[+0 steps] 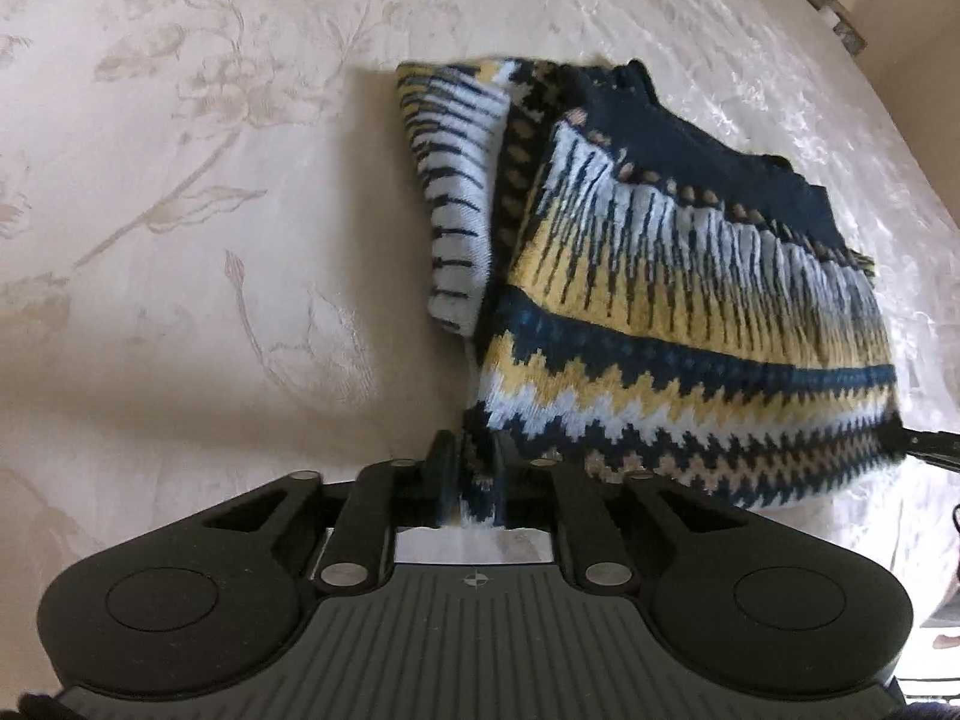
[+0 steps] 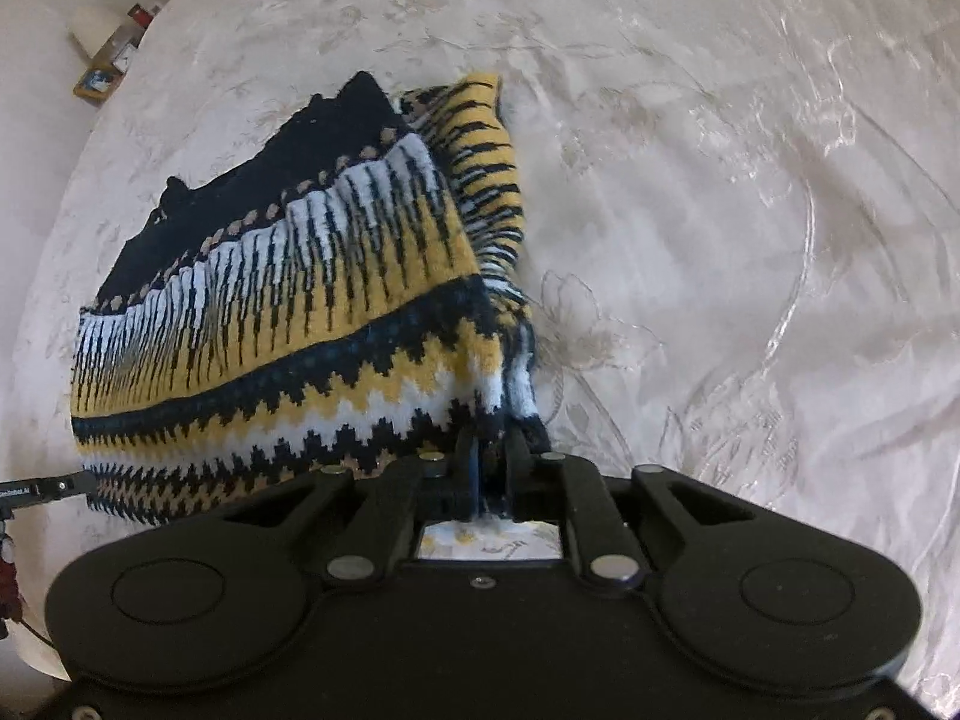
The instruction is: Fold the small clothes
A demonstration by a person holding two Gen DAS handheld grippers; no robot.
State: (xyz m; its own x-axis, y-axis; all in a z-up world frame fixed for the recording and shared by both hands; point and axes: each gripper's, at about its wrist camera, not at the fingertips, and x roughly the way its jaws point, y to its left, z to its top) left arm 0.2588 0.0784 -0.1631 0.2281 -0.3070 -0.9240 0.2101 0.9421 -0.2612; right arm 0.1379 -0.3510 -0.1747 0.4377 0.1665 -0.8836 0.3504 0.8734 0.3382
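Observation:
A small knitted sweater (image 1: 660,300) in navy, yellow and white zigzag bands lies partly raised on a cream floral cloth (image 1: 180,240). One sleeve is folded in along its left side. My left gripper (image 1: 474,459) is shut on the near left corner of the hem, and knit shows between its fingers. In the right wrist view the same sweater (image 2: 300,300) hangs leftward from my right gripper (image 2: 492,453), which is shut on the near right hem corner. Each view shows the other gripper's tip at the far hem corner: the right gripper's tip (image 1: 930,441) and the left gripper's tip (image 2: 54,489).
The cream floral cloth (image 2: 720,240) spreads wide around the sweater, wrinkled and shiny on the right. Its surface drops off at the far corner, where a piece of furniture (image 1: 834,0) and a low shelf with small items (image 2: 108,54) stand beyond the edge.

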